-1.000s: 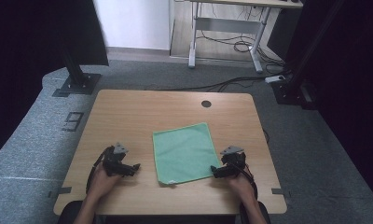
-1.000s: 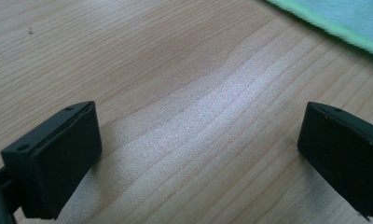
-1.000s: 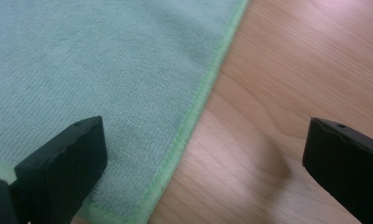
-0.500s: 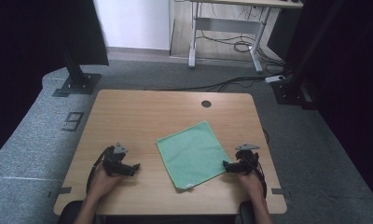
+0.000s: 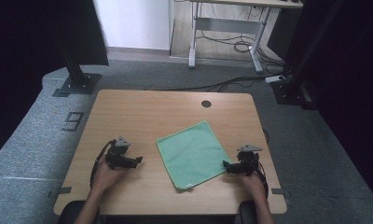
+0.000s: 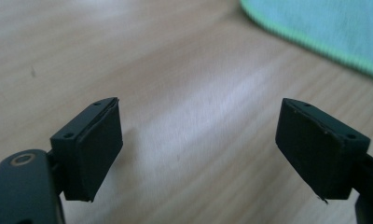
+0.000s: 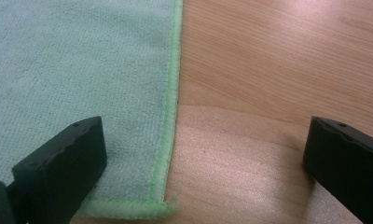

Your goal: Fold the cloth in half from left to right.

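A green microfibre cloth (image 5: 192, 154) lies flat near the desk's (image 5: 142, 109) front edge — light, limp, thin. Its right corner sits between the released right tool (image 7: 205, 154); pinch there. The left tool (image 6: 198, 149), well apart, has just been closing on nothing.

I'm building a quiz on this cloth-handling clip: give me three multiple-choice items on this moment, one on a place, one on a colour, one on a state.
1. Which part of the cloth lies between the right gripper jaws?
A. its middle
B. a hemmed corner
C. nothing of it

2. What colour is the cloth?
A. red
B. white
C. green

3. How do the left gripper jaws stand?
A. apart over bare table, nothing between them
B. clamped on the cloth
C. shut tight together

Answers:
1 B, the right gripper view shows the stitched corner and edge lying between the jaws.
2 C, it looks mint green with a brighter green hem in every view.
3 A, the left gripper view shows only wood between the pads, the cloth lying farther off.
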{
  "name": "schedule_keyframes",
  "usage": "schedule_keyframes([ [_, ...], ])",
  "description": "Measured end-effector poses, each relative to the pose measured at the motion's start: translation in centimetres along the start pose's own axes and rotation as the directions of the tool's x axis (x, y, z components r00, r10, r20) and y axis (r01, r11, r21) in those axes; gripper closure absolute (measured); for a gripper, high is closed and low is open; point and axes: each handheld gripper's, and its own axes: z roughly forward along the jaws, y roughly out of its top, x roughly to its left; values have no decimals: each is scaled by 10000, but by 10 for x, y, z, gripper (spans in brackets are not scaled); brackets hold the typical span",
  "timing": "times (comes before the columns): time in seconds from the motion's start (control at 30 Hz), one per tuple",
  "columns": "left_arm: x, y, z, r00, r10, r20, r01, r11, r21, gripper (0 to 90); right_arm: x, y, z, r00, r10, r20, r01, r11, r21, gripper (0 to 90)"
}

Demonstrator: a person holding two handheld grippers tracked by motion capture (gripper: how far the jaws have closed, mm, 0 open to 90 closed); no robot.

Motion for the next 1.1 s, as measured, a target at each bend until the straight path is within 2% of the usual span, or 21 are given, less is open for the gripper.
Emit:
schedule_keyframes([
  [0.17, -2, 17, 3, 9997, 111, 206, -104, 9993, -358, 215, 0, 0, 0, 10000, 0, 3, 0, 10000, -2, 0],
  [0.27, -7, 31, 10, 9987, 449, 219, -438, 9978, -495, 238, 0, 0, 0, 10000, 5, 2, -5, 10000, 0, 0],
  [0.37, -15, 48, 19, 9961, 875, -102, -879, 9947, -532, 259, 0, 0, 0, 10000, 5, 3, -5, 10000, -1, 0],
  [0.6, -22, 71, 35, 9944, 1023, -268, -1040, 9922, -694, 343, 0, 0, 0, 10000, 3, 3, -3, 10000, -2, 0],
  [0.77, -23, 75, 49, 9911, 1214, -553, -1251, 9897, -692, 368, 0, 0, 0, 10000, 4, 3, -4, 10000, 0, 0],
  [0.9, -21, 73, 63, 9934, 1003, -554, -1035, 9929, -584, 367, 0, 0, 0, 10000, 5, 1, -5, 10000, 1, 0],
  [1.1, -15, 66, 78, 9905, 678, -1194, -716, 9970, -277, 309, 0, 0, 0, 10000, 7, 1, -7, 10000, -1, 0],
])
